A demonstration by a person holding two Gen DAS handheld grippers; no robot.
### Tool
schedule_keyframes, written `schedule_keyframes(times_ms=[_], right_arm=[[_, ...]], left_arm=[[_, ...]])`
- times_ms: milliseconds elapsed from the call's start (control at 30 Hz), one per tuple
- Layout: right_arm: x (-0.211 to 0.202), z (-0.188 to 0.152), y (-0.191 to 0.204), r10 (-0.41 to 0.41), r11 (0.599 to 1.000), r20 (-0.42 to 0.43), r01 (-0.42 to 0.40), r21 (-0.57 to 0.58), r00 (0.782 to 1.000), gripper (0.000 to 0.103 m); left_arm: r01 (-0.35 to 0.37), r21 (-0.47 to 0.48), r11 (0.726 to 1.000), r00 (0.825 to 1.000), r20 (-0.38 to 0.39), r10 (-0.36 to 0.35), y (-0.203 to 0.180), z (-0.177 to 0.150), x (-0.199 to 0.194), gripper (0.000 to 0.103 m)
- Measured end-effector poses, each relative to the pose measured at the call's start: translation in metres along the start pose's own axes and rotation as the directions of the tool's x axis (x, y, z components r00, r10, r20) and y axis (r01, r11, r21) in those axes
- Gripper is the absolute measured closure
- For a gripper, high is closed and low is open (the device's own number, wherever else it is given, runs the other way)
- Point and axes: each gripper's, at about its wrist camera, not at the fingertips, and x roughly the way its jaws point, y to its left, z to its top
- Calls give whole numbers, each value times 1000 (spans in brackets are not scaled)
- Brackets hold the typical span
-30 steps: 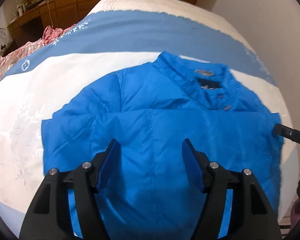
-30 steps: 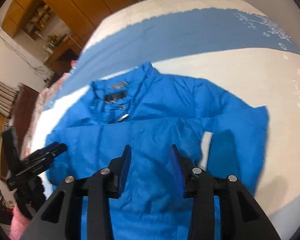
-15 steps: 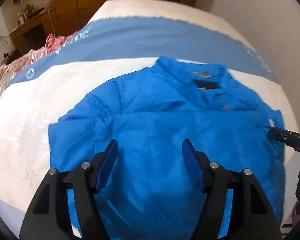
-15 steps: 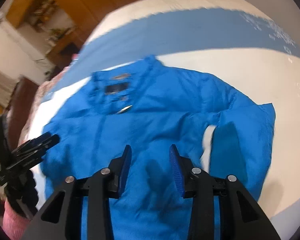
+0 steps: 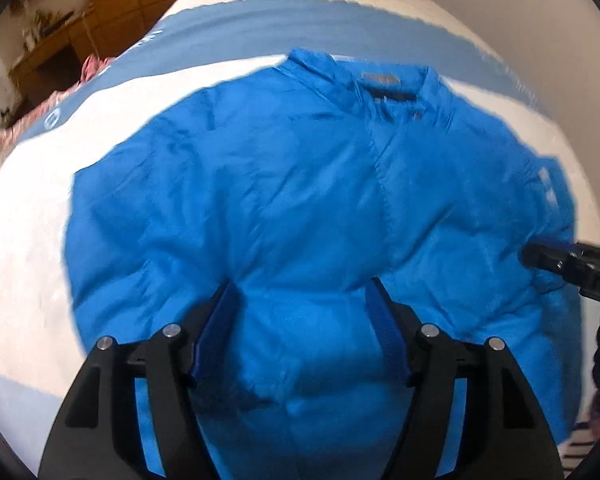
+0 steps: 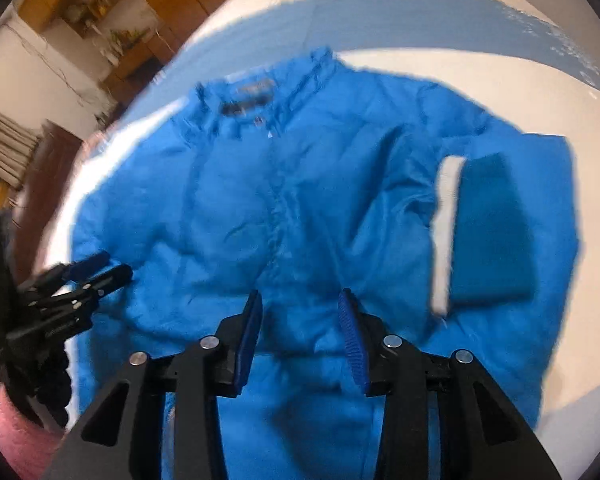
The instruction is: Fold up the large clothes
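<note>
bed [image 5: 28, 240] w/ white and pale-blue banded cover fills most of both views; wooden cabinets [image 5: 112, 4] behind it, pink patterned fabric [image 5: 4, 148] at its far left edge in the left wrist view

blue puffer jacket [image 5: 300, 200] lies spread on the bed, front up, collar [image 6: 260, 92] toward the far end, dark label inside the neck. in the right wrist view one sleeve [image 6: 496, 232] is folded back over the body w/ a strip of white cover showing beside it

left gripper [image 5: 304, 320] points steeply down over the lower middle of the jacket, blue-padded fingers [image 5: 216, 328] standing apart w/ puffy fabric bulging up between them; pics too blurred to tell if the pads pinch it or just press in, so can't say if it grasps

right gripper [image 6: 300, 332] also over the lower jacket near the front seam, fingers [image 6: 352, 340] set narrower, fabric seen between them, whether clenched on it or released can't be told

each gripper shows at the edge of the other's view: right one [image 5: 560, 260] at the jacket's side, left one [image 6: 80, 276] at the opposite side, w/ a pink sleeve [image 6: 16, 436] under it
</note>
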Motion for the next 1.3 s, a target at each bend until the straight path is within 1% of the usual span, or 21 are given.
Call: schedule_keyframes(times_ms=[67, 100, 167, 233, 267, 367, 433, 467, 533, 667, 700, 800, 933, 1000, 1033, 1133, 1167, 1200, 1233, 1267, 1300], right_arm=[[-30, -12, -4, 18, 1000, 52, -17, -14, 998, 61], [-47, -23, -8, 14, 1000, 77, -13, -17, 997, 57], [-72, -45, -19, 25, 1000, 103, -25, -8, 994, 53], [-95, -77, -34, 38, 999, 106, -39, 11, 994, 53], [-100, -88, -41, 29, 999, 105, -31, 19, 994, 51], [-121, -140, -65, -25, 997, 88, 18, 80, 996, 49], [-126, -164, -75, -25, 994, 73, 17, 110, 997, 48], [-128, -176, -79, -18, 992, 63, 10, 122, 998, 47], [-130, -202, -85, -4, 990, 37, -1, 141, 999, 45], [-132, -233, -93, 26, 986, 8, -27, 162, 1000, 43], [-131, -242, -97, 63, 981, 2, -63, 184, 998, 43], [-126, -259, -103, 123, 970, -18, -116, 215, 992, 43], [-108, -271, -109, 147, 960, -57, -128, 249, 988, 41], [-106, -272, -111, 165, 955, -46, -148, 256, 985, 40], [-105, -272, -110, 179, 953, -40, -164, 255, 983, 40], [-99, -270, -106, 224, 946, -37, -208, 249, 974, 40], [-96, -269, -102, 233, 948, -42, -217, 235, 972, 42], [-94, -267, -99, 230, 951, -43, -215, 223, 972, 48], [-92, -266, -96, 228, 955, -45, -215, 207, 973, 54], [-90, -265, -94, 226, 957, -49, -213, 195, 973, 66], [-89, -265, -93, 228, 958, -52, -214, 192, 972, 73]], left_arm=[[13, -13, 1000, 1000, 28, -12, 7, -12, -23, 35], [13, -15, 1000, 999, 35, -13, 11, -20, -34, 33], [1, -22, 1000, 999, 47, 0, 24, -45, -55, 29], [-18, -36, 999, 999, 31, 19, 38, -75, -70, 28], [-30, -46, 999, 999, 17, 31, 43, -87, -74, 28], [-56, -96, 994, 998, -28, 53, 58, -131, -85, 27], [-50, -134, 990, 998, -52, 43, 64, -159, -93, 27], [-43, -145, 988, 997, -63, 35, 65, -167, -94, 26], [-21, -167, 986, 996, -89, 6, 63, -192, -98, 26], [12, -201, 980, 990, -137, -40, 59, -227, -95, 26], [18, -209, 978, 988, -146, -49, 60, -233, -94, 26], [33, -242, 970, 982, -172, -76, 59, -252, -88, 26], [57, -273, 960, 980, -171, -107, 54, -266, -85, 26], [82, -284, 955, 977, -168, -134, 49, -268, -82, 27], [86, -283, 955, 976, -168, -138, 45, -267, -81, 28], [111, -274, 955, 974, -163, -160, 33, -266, -79, 40], [106, -272, 956, 976, -158, -153, 31, -267, -79, 46], [108, -268, 957, 976, -153, -153, 29, -267, -79, 51], [112, -263, 958, 977, -148, -155, 28, -267, -80, 59], [119, -262, 958, 977, -141, -160, 28, -267, -82, 67], [128, -263, 956, 977, -130, -166, 28, -265, -83, 72]])
